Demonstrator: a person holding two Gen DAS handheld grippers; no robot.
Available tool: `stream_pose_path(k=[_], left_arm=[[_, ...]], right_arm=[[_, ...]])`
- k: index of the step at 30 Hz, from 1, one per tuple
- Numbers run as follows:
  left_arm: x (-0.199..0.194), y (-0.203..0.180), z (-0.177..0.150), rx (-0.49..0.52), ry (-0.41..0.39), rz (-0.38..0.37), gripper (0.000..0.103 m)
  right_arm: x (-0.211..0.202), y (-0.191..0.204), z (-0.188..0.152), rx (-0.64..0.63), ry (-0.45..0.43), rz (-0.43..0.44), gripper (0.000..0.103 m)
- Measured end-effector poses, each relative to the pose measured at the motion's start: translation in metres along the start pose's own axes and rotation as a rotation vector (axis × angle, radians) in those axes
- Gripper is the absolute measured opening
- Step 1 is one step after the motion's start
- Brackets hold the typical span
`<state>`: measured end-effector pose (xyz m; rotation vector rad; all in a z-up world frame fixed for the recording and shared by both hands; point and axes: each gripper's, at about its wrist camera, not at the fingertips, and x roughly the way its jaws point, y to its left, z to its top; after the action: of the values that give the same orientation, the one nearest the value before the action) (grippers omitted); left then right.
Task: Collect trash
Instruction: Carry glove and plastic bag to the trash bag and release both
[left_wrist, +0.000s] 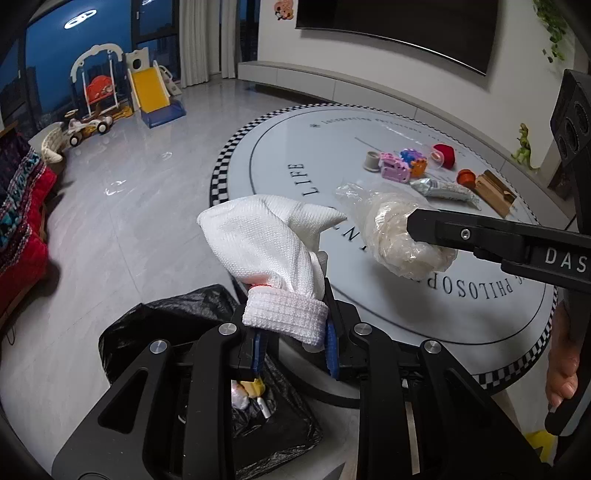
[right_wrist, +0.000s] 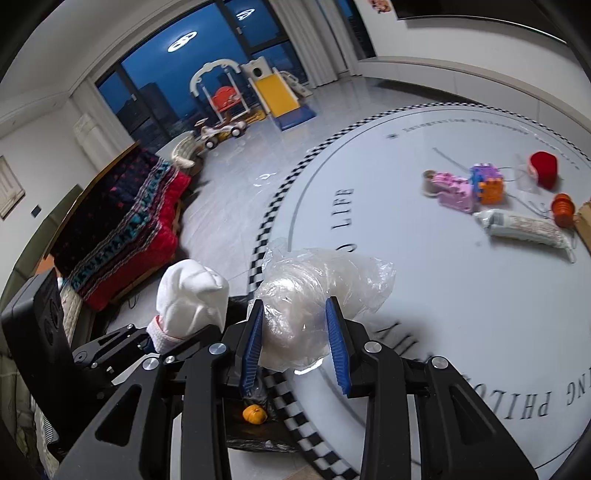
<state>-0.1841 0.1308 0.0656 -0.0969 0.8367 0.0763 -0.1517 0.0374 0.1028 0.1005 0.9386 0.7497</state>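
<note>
The left tool (left_wrist: 295, 343) is clenched on the ribbed cuff of a white sock (left_wrist: 266, 240), held above the open black trash bag (left_wrist: 166, 314) on the floor. The right tool (right_wrist: 295, 343) is clamped on a crumpled clear plastic bag (right_wrist: 314, 295), just beside the sock, over the checkered edge of the round rug (right_wrist: 461, 314). Toys (right_wrist: 465, 186) lie farther back on the rug.

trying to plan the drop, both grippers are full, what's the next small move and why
Probably carry the left hand-held gripper a little further over the black trash bag before letting go. It is shut on the white sock, and the bag's opening lies just below and behind it. The right hand-held gripper, shut on the crumpled clear plastic bag, hangs over the round mat's edge.
</note>
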Motion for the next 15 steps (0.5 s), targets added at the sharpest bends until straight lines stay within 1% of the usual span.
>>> stream_pose_path(k=[6, 10, 15], left_arm=[[-0.010, 0.035, -0.032, -0.074, 0.021, 0.057, 0.024], [-0.014, 0.058, -0.058, -0.116, 0.049, 0.094, 0.024], [-0.015, 0.083, -0.087, -0.163, 0.090, 0.138, 0.024]], right_arm=[[0.020, 0.046, -0.022, -0.068, 0.059, 0.055, 0.035], [0.036, 0.075, -0.040, -0.115, 0.105, 0.089, 0.035], [0.059, 0.102, -0.056, -0.180, 0.171, 0.102, 0.035]])
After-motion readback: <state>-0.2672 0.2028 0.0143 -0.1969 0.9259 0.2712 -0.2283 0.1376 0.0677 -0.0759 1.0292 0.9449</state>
